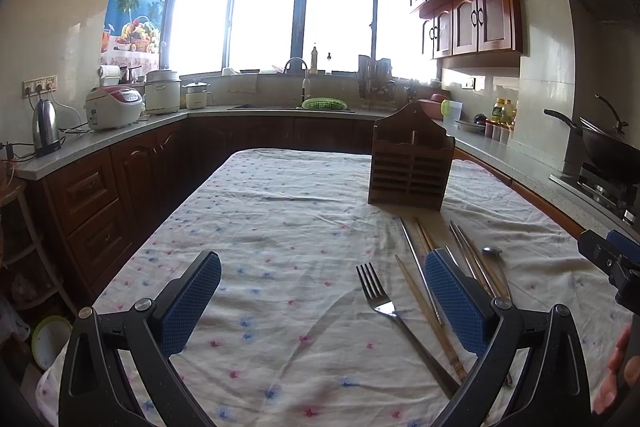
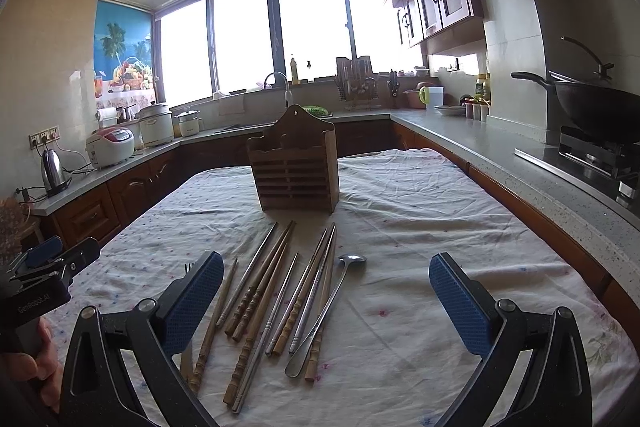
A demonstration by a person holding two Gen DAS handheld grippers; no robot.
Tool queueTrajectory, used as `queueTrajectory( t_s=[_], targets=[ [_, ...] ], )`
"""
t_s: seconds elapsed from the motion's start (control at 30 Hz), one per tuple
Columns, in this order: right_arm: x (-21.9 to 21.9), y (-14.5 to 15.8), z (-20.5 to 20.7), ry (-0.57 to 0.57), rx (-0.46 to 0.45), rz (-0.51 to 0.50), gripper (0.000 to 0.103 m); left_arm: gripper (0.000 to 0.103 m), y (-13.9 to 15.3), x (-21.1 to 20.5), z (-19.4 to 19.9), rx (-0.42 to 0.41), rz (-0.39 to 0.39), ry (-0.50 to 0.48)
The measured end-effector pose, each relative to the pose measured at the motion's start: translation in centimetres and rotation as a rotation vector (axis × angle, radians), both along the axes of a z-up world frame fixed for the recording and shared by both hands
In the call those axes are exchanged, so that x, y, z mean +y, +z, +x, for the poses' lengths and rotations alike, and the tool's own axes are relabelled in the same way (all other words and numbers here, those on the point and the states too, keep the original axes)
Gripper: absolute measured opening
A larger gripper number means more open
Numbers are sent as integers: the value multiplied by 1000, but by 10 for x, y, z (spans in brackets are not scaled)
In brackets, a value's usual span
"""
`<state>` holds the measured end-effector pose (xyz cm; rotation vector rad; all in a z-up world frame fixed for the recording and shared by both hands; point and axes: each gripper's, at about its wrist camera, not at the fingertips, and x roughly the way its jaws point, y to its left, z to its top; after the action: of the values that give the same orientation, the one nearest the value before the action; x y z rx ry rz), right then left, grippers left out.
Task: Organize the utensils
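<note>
A brown wooden utensil holder (image 2: 295,163) stands upright on the cloth-covered table (image 2: 420,219); it also shows in the left wrist view (image 1: 412,163). In front of it lie several wooden chopsticks (image 2: 256,291), several metal chopsticks (image 2: 276,311), a metal spoon (image 2: 328,307) and a fork (image 1: 384,307). My right gripper (image 2: 326,303) is open and empty, just above the near ends of the utensils. My left gripper (image 1: 322,303) is open and empty, left of the pile, with the fork between its fingers' line of view.
Kitchen counters (image 2: 500,151) run around the table on the left, back and right. A wok (image 2: 592,107) sits on the stove at the right. A kettle (image 1: 46,127) and rice cookers (image 1: 114,107) stand on the left counter.
</note>
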<state>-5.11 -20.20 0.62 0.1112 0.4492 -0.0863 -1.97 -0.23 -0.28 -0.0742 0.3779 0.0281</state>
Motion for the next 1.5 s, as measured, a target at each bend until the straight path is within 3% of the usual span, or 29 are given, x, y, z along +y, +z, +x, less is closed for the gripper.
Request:
queueTrajectory(
  t_s=[0.6,1.03,1.27,1.5],
  targets=[
    [-1,1,3,17,14,21,103,102,-2,3,12,42,-14,-21],
    [-24,-12,37,63,144,176,102,102,-5,6,68,225,-56,-127],
    [-41,-32,70,69,275,262,80,85,-11,6,110,339,-77,-200],
    [-52,-56,102,65,400,318,65,67,-25,5,156,436,-69,-226]
  ],
)
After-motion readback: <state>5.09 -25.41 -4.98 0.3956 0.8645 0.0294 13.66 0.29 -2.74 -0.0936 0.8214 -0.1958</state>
